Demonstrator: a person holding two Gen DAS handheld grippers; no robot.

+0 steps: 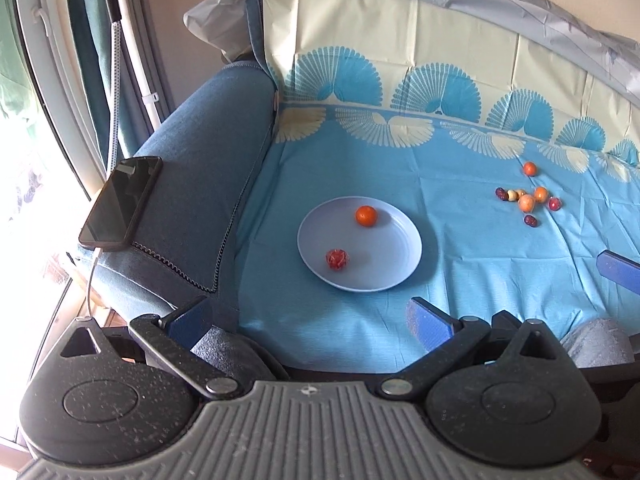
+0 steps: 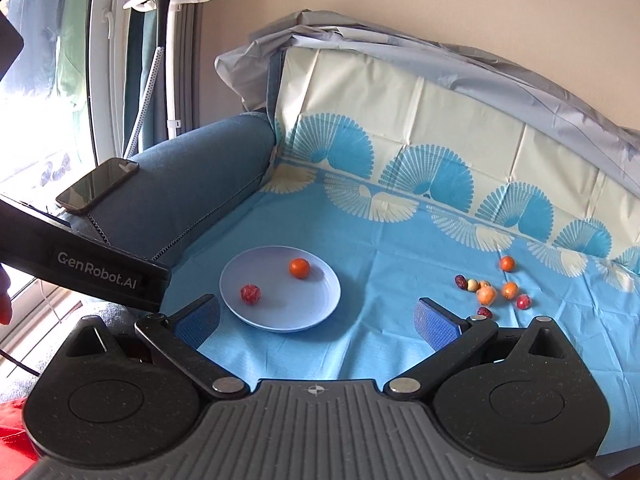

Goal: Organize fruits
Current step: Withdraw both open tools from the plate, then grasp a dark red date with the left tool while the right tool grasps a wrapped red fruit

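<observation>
A pale blue plate (image 1: 380,264) lies on the blue cloth and holds an orange fruit (image 1: 366,216) and a red fruit (image 1: 337,259). The plate (image 2: 304,312) also shows in the right wrist view, with the orange fruit (image 2: 299,268) and the red fruit (image 2: 250,294). A cluster of several small fruits (image 1: 526,202) lies to the right on the cloth; in the right wrist view this cluster (image 2: 490,290) is ahead of the right finger. My left gripper (image 1: 310,316) is open and empty, short of the plate. My right gripper (image 2: 318,318) is open and empty, near the plate's front rim.
A phone (image 1: 120,202) lies on the blue sofa armrest (image 1: 200,184) at the left. The blue patterned cloth (image 1: 460,248) covers the seat and runs up the backrest. The left gripper's black body (image 2: 84,266) shows at the left of the right wrist view. A white stand (image 2: 172,60) is by the window.
</observation>
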